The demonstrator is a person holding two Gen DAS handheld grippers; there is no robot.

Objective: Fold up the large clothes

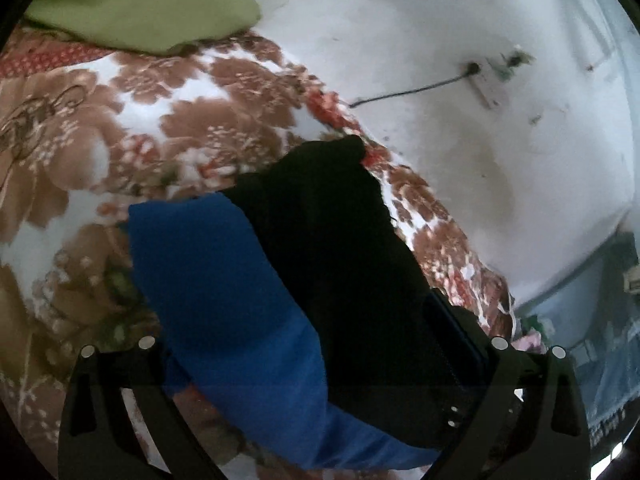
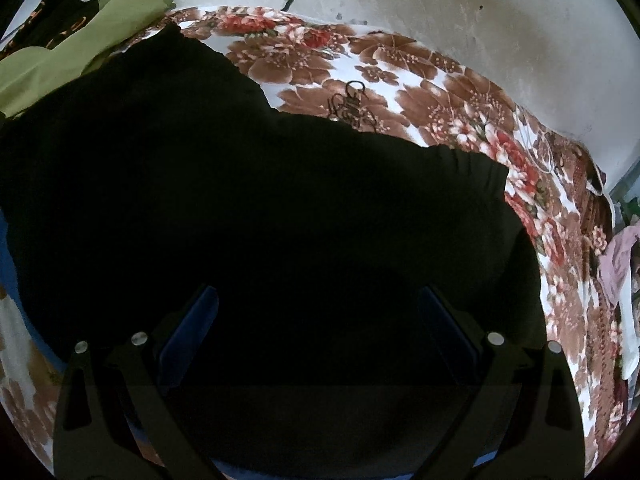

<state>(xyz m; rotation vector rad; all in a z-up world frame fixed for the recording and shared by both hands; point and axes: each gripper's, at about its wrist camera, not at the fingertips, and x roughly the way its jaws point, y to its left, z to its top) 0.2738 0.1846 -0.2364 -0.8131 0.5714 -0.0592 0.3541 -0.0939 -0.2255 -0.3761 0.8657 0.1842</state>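
A large black garment point(image 2: 280, 184) lies spread over a floral bedsheet point(image 2: 400, 80), filling most of the right wrist view. In the left wrist view it shows as a black part point(image 1: 340, 240) beside a blue part point(image 1: 208, 264), running from between the fingers out toward the wall. My left gripper point(image 1: 312, 320) is open, with the cloth lying across the gap and covering the left pad. My right gripper point(image 2: 318, 292) is open just above the black cloth, both blue pads point(image 2: 192, 320) showing. A blue edge point(image 2: 6, 248) peeks out at the garment's left side.
A green cloth point(image 1: 140, 12) is heaped at the bed's far end next to a dark item with orange print point(image 2: 60, 12). A stained white wall point(image 1: 460, 140) with a black cable point(image 1: 408, 92) borders the bed. Pink cloth point(image 2: 620, 264) hangs past the bed's right edge.
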